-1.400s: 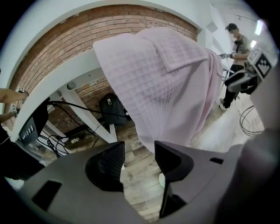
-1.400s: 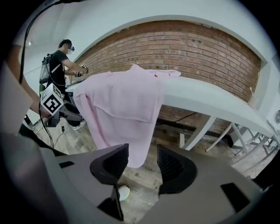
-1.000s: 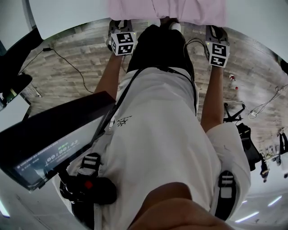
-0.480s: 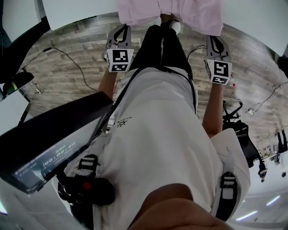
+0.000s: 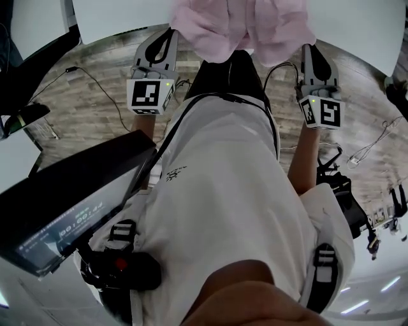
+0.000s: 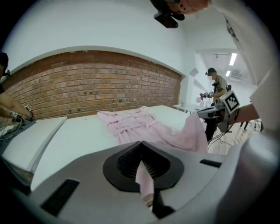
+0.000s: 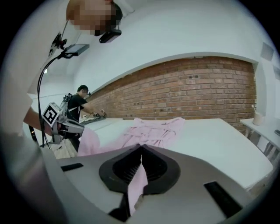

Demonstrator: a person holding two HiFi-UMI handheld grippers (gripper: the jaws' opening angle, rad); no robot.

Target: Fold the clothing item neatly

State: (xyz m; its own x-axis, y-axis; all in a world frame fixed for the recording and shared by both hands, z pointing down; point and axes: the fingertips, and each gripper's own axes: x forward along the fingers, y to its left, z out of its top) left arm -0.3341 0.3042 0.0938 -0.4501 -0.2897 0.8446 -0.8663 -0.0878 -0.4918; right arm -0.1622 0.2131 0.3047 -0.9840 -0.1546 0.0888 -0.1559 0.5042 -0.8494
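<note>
Both grippers are now clamped on cloth. The left gripper has a strip of the pink garment pinched flat between its jaws, plain in the left gripper view, and the right gripper holds a like fold in its own jaws. A second ago they stood lower, at the near edge of the white table, with the hem hanging straight over that edge. Since then each has come up and outward, and the hem has risen with them. It now bunches in soft folds between the two grippers, above the near edge rather than draped over it.

The rest of the garment (a dress or long top, by its ties and ruffles) lies spread on the table, running from the near edge toward the far edge by the brick wall.

By my reading, the grasp is settled and the first fold can begin: the lifted hem looks ready to be carried toward the far edge and laid over the body. The slack between the grippers may wrinkle unless they draw further apart.
</note>
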